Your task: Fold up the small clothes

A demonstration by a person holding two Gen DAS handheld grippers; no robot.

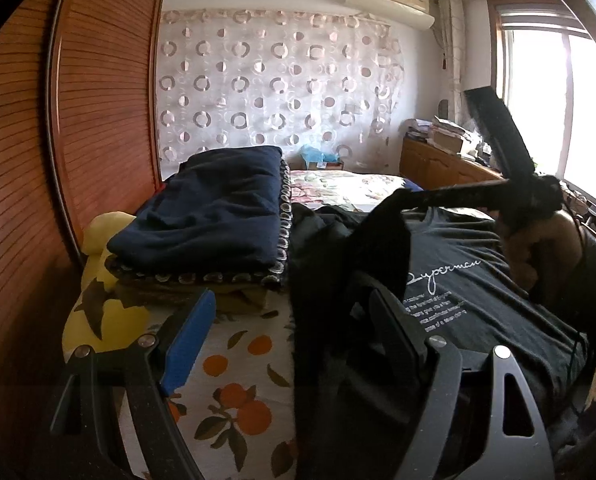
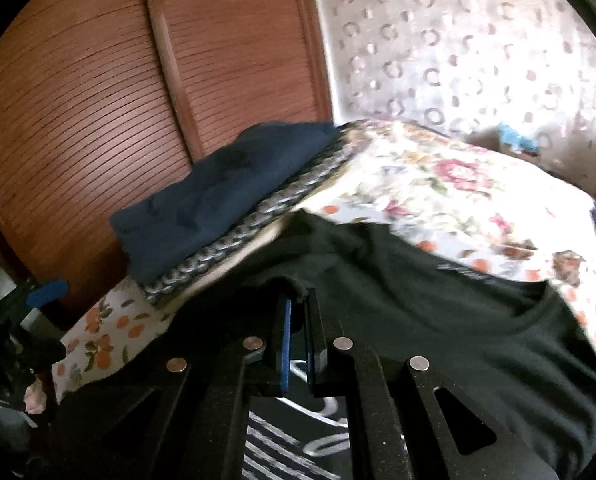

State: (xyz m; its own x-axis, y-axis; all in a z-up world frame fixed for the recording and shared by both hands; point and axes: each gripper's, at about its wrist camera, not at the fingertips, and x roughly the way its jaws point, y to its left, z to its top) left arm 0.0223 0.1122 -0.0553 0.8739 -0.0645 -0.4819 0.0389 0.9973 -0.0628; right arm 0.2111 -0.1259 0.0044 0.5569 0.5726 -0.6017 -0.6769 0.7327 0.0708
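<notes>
The black shirt [image 1: 478, 280] lies flat on the bed [image 1: 238, 380], with white words on its front. It stretches from the near edge of the bed toward the far side, and its left edge sits right by a stack of folded clothes [image 1: 210, 216].

The right gripper [image 2: 298, 312] is pinched shut on a fold of the shirt's cloth, near the sleeve or side edge. In the left view the cloth hangs in a peak from its tips. The left gripper [image 1: 298, 320] is wide apart. One blue pad [image 1: 186, 344] is over the orange-print sheet, and the other finger is over the shirt's left edge. It grips nothing that I can see.

So the shirt is between both grippers, and the right one has it. I think the next move is to carry the pinched part across the shirt to fold it over.

The folded stack, with a dark blue piece [image 2: 218, 196] on top, is close on the left. The lifted cloth could brush it. The wood closet doors [image 2: 98, 120] stand behind the stack.
</notes>
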